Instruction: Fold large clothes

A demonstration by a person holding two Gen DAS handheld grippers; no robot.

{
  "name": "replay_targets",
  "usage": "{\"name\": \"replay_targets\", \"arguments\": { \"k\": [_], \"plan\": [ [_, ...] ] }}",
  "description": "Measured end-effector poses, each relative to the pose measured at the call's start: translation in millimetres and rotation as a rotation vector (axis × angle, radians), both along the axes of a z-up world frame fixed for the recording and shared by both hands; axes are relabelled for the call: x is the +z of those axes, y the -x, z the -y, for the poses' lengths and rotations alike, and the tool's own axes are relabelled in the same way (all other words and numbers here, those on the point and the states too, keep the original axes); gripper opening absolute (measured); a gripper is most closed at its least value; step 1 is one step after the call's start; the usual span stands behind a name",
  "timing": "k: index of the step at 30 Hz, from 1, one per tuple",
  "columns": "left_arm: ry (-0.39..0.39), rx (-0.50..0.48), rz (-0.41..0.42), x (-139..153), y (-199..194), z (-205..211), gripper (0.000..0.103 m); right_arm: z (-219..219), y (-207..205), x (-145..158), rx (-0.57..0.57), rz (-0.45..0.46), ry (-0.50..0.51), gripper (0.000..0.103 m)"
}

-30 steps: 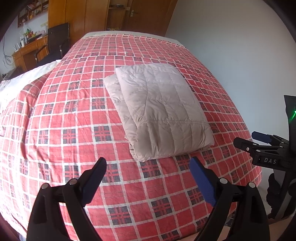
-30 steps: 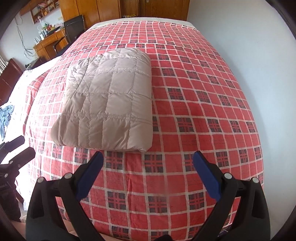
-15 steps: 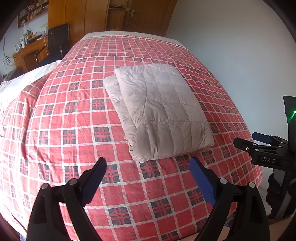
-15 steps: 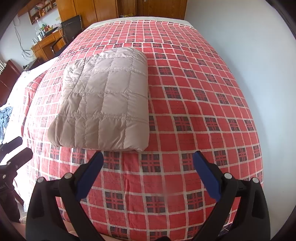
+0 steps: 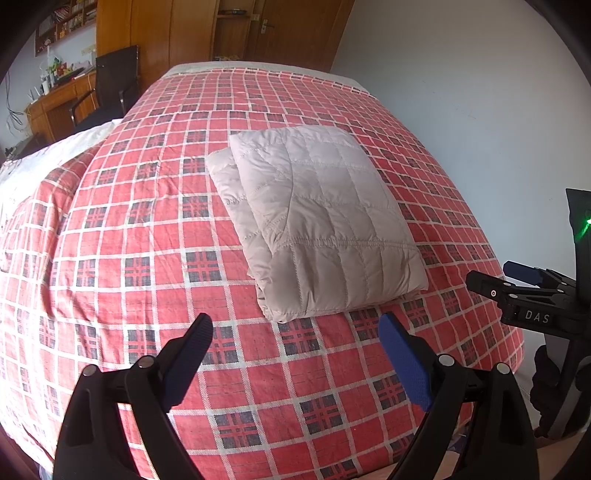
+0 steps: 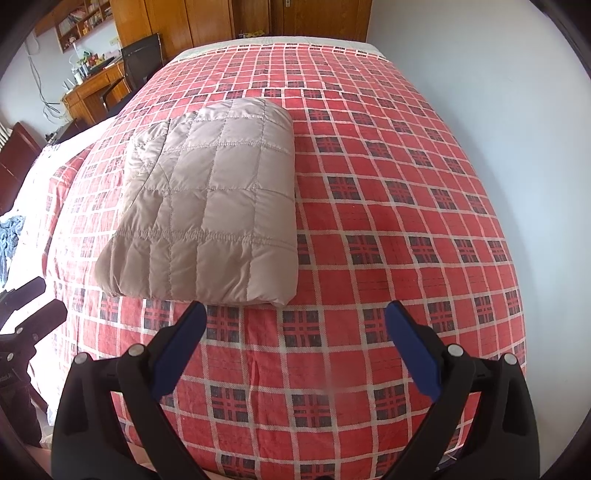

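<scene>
The quilted beige jacket (image 5: 317, 229) lies folded into a thick rectangle on the red plaid bedspread (image 5: 129, 258), a little toward the wall side of the bed and close to the near edge. It looks like a puffy down garment: light, soft and springy, with a slick shell that would likely slide under a shallow pinch and puff back open if let go. The folded layers show along its left side, where a lower layer sticks out past the top one; from here I can't say whether that is a sleeve or the body. If it needs another fold or squaring up, the stitched hem band near the front corners looks like the firmest place to grip, taking all layers together.

The left gripper (image 5: 295, 358) hangs just short of the jacket's near corner, its blue pads spread wide with nothing between them. The right gripper (image 6: 295, 332) hovers likewise at the near edge, fingers apart and empty.

Beyond the bed stand a wooden desk (image 6: 96, 88), a dark chair (image 5: 118, 81) and wardrobe doors (image 5: 236, 29); a white wall (image 6: 517, 110) runs along the right.
</scene>
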State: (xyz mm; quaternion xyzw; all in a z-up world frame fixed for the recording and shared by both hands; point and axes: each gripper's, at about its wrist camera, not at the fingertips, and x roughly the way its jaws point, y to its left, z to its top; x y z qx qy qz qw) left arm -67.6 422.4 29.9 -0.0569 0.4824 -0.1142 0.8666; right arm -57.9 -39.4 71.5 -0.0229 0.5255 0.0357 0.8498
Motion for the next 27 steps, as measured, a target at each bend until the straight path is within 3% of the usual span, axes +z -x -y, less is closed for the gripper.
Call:
{"name": "replay_targets", "arguments": {
  "k": [27],
  "plan": [
    [-0.005,-0.006,0.004,-0.3,-0.6,-0.5,0.091,1.0,0.2,-4.1,-0.005,-0.011,0.029,0.097]
  ]
}}
